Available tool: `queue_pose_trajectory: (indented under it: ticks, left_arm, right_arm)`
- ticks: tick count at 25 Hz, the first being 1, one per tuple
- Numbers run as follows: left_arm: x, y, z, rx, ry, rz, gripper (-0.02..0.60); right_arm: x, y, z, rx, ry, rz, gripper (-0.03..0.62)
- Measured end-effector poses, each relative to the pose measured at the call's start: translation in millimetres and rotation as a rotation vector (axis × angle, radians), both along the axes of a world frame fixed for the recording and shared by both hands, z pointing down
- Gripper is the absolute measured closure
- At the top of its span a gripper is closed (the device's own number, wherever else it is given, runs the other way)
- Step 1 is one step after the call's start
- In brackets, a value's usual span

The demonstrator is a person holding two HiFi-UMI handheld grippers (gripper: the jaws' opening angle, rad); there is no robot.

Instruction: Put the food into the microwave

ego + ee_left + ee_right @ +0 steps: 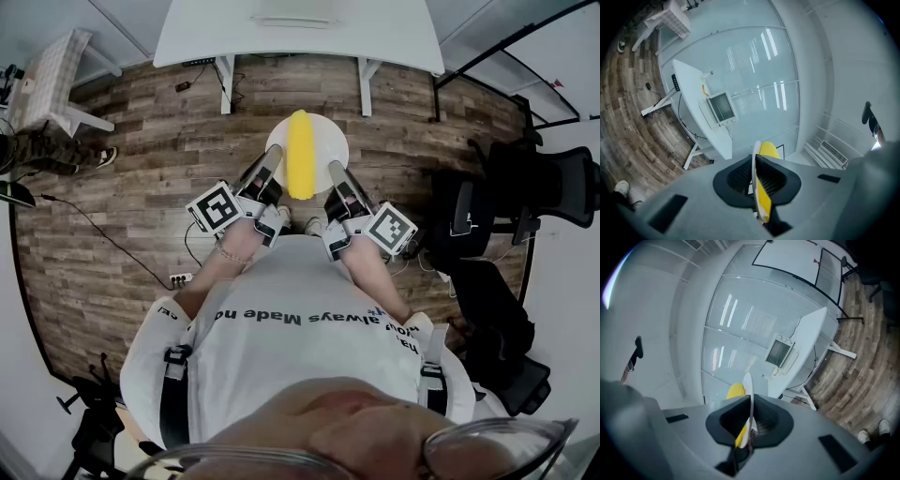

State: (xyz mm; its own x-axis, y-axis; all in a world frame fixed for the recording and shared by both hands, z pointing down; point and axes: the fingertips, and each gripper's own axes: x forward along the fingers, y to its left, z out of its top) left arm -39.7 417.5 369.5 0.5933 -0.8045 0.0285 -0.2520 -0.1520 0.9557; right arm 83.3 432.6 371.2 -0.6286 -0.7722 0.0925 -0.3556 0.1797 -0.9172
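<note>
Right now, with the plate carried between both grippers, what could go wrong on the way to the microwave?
The plate hangs only by its rim, the left gripper and right gripper each clamped on one edge; uneven motion could let it slip. The long yellow food lies loose on it and might roll off if it tilts.
</note>
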Motion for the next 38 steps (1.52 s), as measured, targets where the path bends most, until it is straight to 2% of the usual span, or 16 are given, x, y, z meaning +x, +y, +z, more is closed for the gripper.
queue_pose_trajectory:
  ticks: [2,5,7,11,14,17,20,27,31,38]
  left_arm:
    - [0,-1,-1,0.021,-0.027,0.007,0.563]
    - [1,-2,-2,0.006,0.019,0.001,0.563]
    - [-10,-9,-3,0.004,0.030,0.001,0.563]
    - [-27,-16,-2,0.017,-0.019,0.011,0.563]
    - [-37,-26,2,-0.016,0.026,0.007,0.563]
    - [-48,-35,7,-0.019,0.006,0.013,0.563]
    - [-49,-36,8,-0.014,-0.010,0.018,0.563]
    - [-48,-36,5,-0.021,0.021,0.010,0.563]
    - [-48,-37,4,0.005,-0.005,0.018,0.564]
    - [-46,-35,5,0.020,0.003,0.017,0.563]
  right_arm:
    - [1,0,0,-0.001,0.001,0.000,0.572]
    - [0,-1,1,-0.010,-0.001,0.003,0.572]
    - [-12,-8,-1,-0.006,0.000,0.001,0.572]
    - [-26,-15,-2,-0.004,-0.009,0.010,0.572]
    - [-37,-25,2,-0.021,-0.005,0.015,0.571]
    - [-48,-35,3,-0.023,-0.016,0.015,0.571]
    - [-48,-33,5,-0.026,-0.014,0.013,0.571]
    - [-48,-35,4,-0.015,-0.011,0.010,0.571]
    - [-47,-35,5,-0.008,-0.015,0.012,0.571]
    - [-47,-34,8,0.012,-0.022,0.011,0.571]
